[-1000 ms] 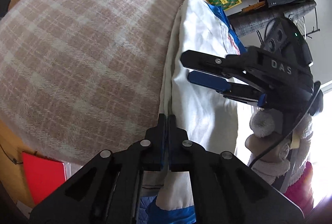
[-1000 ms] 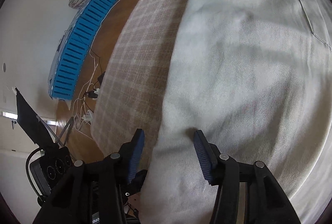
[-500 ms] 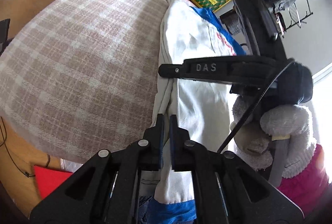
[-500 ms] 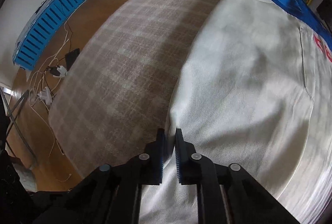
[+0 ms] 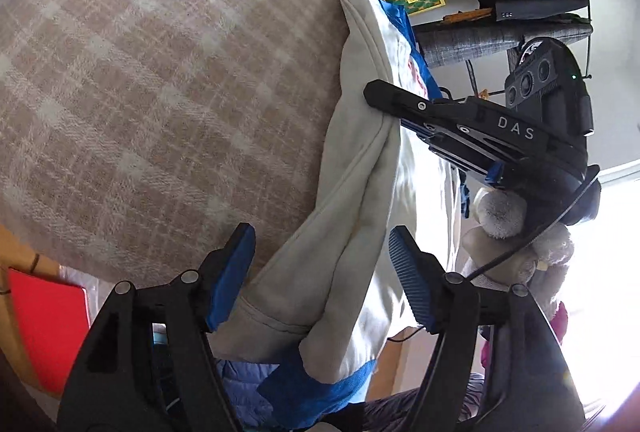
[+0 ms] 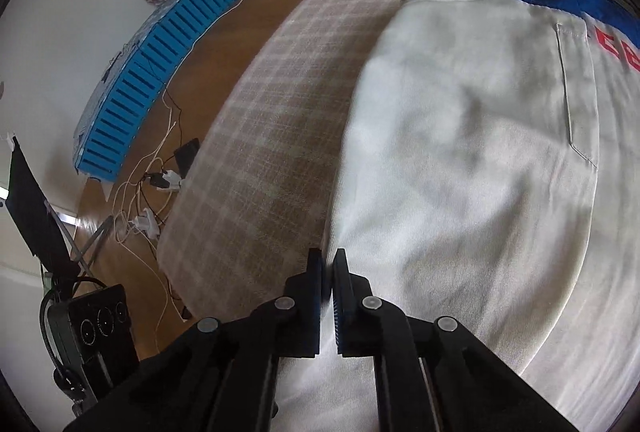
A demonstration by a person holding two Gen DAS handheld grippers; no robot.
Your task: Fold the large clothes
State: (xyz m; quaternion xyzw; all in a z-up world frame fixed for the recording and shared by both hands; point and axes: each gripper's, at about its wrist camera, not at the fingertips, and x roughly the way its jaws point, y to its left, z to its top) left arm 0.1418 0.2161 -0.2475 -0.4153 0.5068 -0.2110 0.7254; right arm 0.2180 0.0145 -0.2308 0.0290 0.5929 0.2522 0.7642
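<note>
Plaid bed (image 5: 160, 80) carries our half-folded white garment (image 6: 460, 172); right tongs (image 6: 328, 272) pinch its edge, left tongs (image 5: 320, 260) released; more folds remain.

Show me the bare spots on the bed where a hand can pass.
Free: the plaid bed cover between the white garment and the floor-side edge. Crowded: the garment's edge, pinched by the right gripper and straddled by the open left gripper.

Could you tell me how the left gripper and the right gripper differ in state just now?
The left gripper is open, its blue pads spread either side of the folded white garment; the right gripper is shut, pinching that garment's edge. Both are black with ribbed blue pads, over the checked beige cover.
</note>
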